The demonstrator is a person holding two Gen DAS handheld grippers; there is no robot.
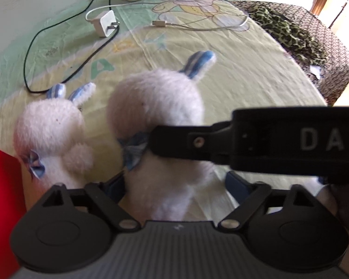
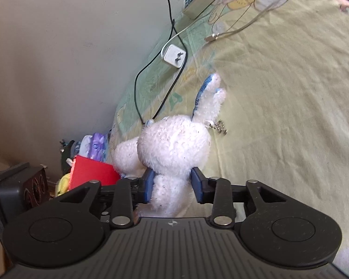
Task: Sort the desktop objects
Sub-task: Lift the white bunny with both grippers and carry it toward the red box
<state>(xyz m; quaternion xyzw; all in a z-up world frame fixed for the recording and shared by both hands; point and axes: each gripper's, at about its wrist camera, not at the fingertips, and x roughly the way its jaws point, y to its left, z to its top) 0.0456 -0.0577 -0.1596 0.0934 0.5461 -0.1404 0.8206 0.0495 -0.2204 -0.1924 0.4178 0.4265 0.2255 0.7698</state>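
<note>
While your right gripper [image 2: 172, 186] is squeezing the white plush rabbit [image 2: 174, 144] at the neck between its blue pads, your left gripper [image 1: 174, 183] is sitting with its jaws spread wide on either side of that rabbit's body. A second white rabbit [image 1: 51, 130] is lying just beside it on the yellow cloth [image 1: 244, 76], next to a red box [image 2: 93, 172] whose contents are hidden. Letters "DAS" are showing on the right gripper's side.
</note>
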